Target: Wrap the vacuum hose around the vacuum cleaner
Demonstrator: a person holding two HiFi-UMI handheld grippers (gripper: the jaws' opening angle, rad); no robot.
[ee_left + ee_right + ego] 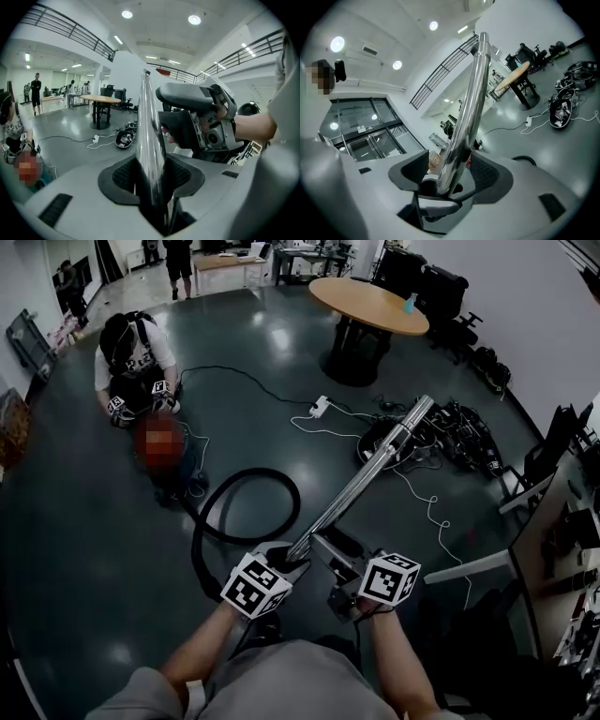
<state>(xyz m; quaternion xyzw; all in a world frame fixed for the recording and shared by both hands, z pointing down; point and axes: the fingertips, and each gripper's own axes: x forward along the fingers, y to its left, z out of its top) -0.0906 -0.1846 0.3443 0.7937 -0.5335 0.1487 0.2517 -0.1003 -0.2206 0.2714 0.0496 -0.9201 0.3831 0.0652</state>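
Low centre in the head view, both grippers sit on the handle end of the metal wand [361,482]. Its long axis runs away from the person, up and to the right, with the far tip lifted over a pile of cables [450,432]. The left gripper [151,178] is clenched on the wand, pads tight on both sides of the tube. The right gripper [450,177] is just ahead on the same tube. Its jaws are spread, the tube stands between them with a gap at one pad, so it's a loose cradle and not a grip. The black hose [298,495] drops off the handle end and lies in one open loop on the floor, left of the wand. It trails on to what looks like the vacuum cleaner [183,486], well apart at upper left. So the target lies left and ahead, across the wand's axis, and the left hand is the nearer one. The likely next move is to swing the wand left toward the body. In the way is another person [136,357] crouched right beside the vacuum, so a strike is possible. A white power strip [321,407] with its cord is on the floor beyond the loop. The round table [367,304] is far off and no issue.
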